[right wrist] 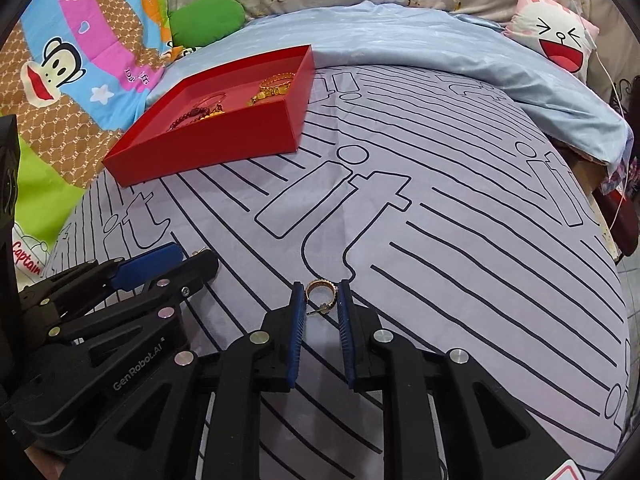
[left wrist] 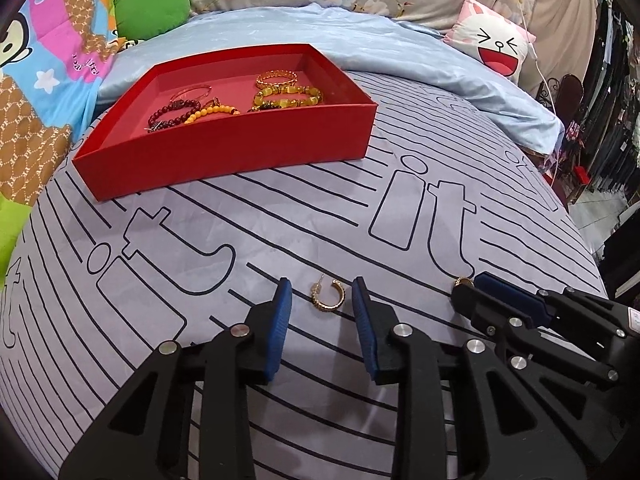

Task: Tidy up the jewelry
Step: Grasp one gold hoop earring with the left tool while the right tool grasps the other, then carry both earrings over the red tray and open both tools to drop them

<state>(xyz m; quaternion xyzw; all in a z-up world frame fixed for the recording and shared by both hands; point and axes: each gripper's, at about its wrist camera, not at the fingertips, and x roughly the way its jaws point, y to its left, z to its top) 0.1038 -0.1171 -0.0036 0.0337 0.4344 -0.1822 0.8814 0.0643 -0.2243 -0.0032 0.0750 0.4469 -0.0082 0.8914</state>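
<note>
Two small gold earrings lay on the striped bed sheet (left wrist: 280, 216), one for each gripper. The left earring (left wrist: 329, 297) sat right between the blue pads of the left gripper (left wrist: 323, 304), with gaps on both sides, so the jaws were apart and not pressing it. The right gripper (right wrist: 322, 300) had its pads close in on the right earring (right wrist: 319, 292); they looked to touch it, but I could not tell if it was held tight. Both grippers pointed down and forward, side by side. The red box (left wrist: 224, 148) with bracelets (left wrist: 288, 94) lay well ahead, nearer the left gripper.
</note>
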